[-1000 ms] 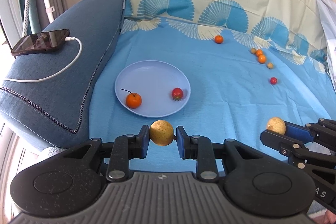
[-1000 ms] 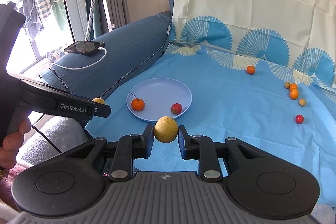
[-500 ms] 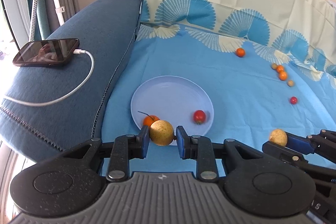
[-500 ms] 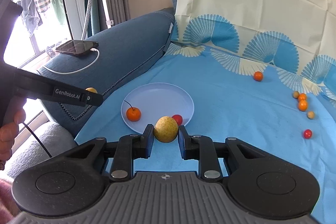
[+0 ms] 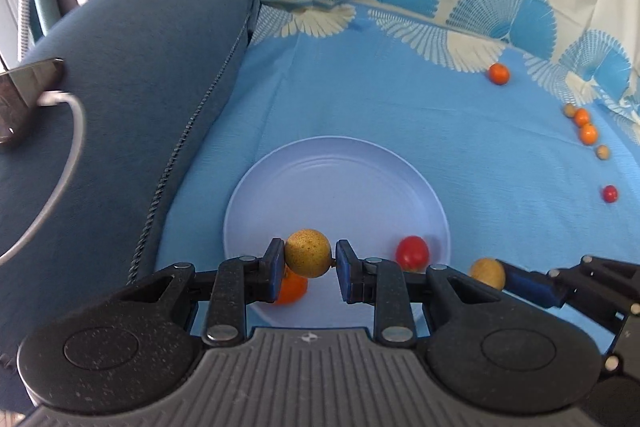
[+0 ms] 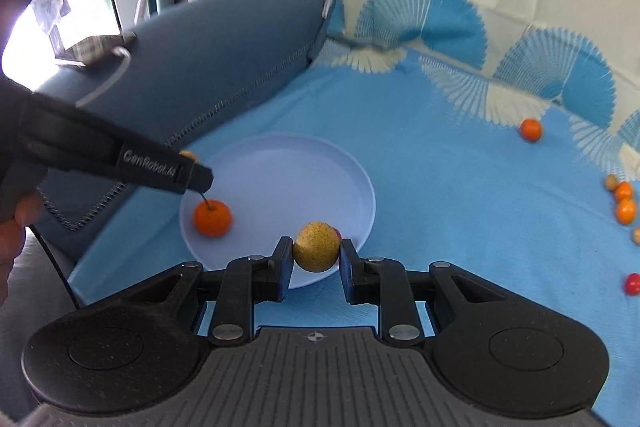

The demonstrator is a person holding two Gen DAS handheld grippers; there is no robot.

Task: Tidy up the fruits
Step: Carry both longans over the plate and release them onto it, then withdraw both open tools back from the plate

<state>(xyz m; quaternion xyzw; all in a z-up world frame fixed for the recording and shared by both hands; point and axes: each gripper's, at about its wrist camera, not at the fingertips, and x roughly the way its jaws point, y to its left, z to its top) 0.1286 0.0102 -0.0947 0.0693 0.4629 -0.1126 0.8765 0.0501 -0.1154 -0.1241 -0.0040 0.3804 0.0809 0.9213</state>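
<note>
Two hand-held grippers each carry a small speckled yellow fruit over a pale blue plate [image 5: 400, 167] that sits on a blue patterned sheet beside a dark blue sofa arm [image 5: 140, 87]. The left gripper [image 5: 308, 263] is clamped across the middle of its yellow fruit [image 5: 308, 253], poised above the plate's near edge, with an orange stemmed fruit [image 6: 213, 218] and a red cherry tomato [image 5: 412, 252] already lying on the plate below. The right gripper [image 6: 316, 253] pinches its own yellow fruit [image 6: 316, 246] the same way, pads on opposite sides at the widest part, over the plate's near right rim. Both fruits look light, round and firm-skinned, the sort that would roll once let go and might bruise or squirt out under a harder squeeze; a hold across the equator with modest pressure seems right, and a low release near the plate's centre would likely keep them from running over the shallow rim. More small fruits lie scattered at the far right of the sheet: a lone orange one [image 5: 499, 73], a cluster of orange and tan ones [image 5: 584, 125], and a red one [image 5: 609, 193]. A phone [image 5: 24, 99] with a white cable rests on the sofa arm.
</note>
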